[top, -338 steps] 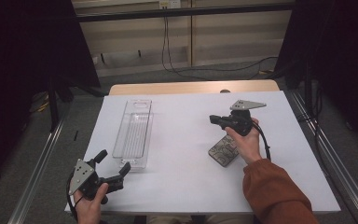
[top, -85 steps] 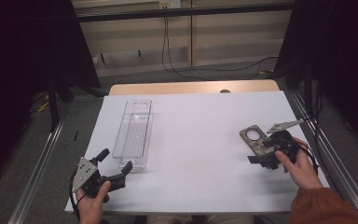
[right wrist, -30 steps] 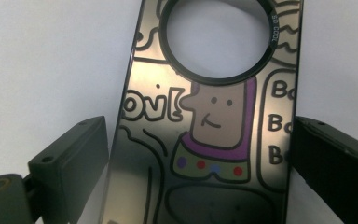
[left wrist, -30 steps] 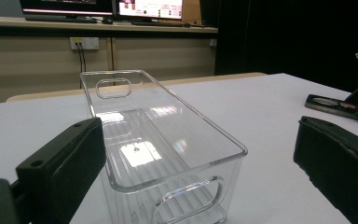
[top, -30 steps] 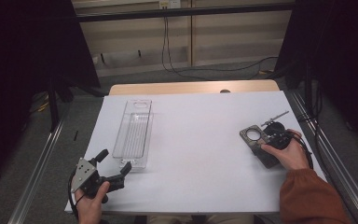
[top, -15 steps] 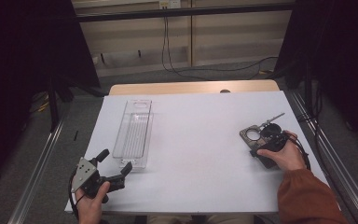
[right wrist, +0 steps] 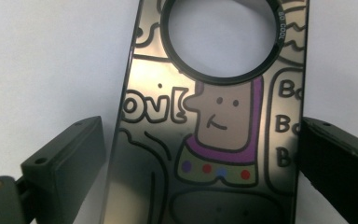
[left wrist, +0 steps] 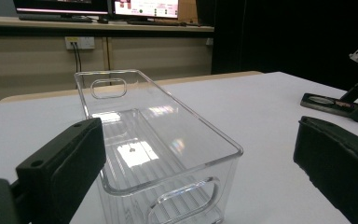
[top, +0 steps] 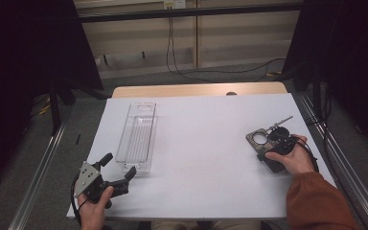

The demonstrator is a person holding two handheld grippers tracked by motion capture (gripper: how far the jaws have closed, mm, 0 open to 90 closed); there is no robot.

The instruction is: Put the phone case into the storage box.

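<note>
Nearby, a clear bin (top: 137,136) stands apart from the phone case (top: 263,143).

A clear plastic bin (top: 137,135) lies lengthwise on the white table (top: 201,143), left of centre.

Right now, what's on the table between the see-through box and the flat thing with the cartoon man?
Nothing: in the high view, only bare white table separates the clear box from the cartoon plate.
</note>
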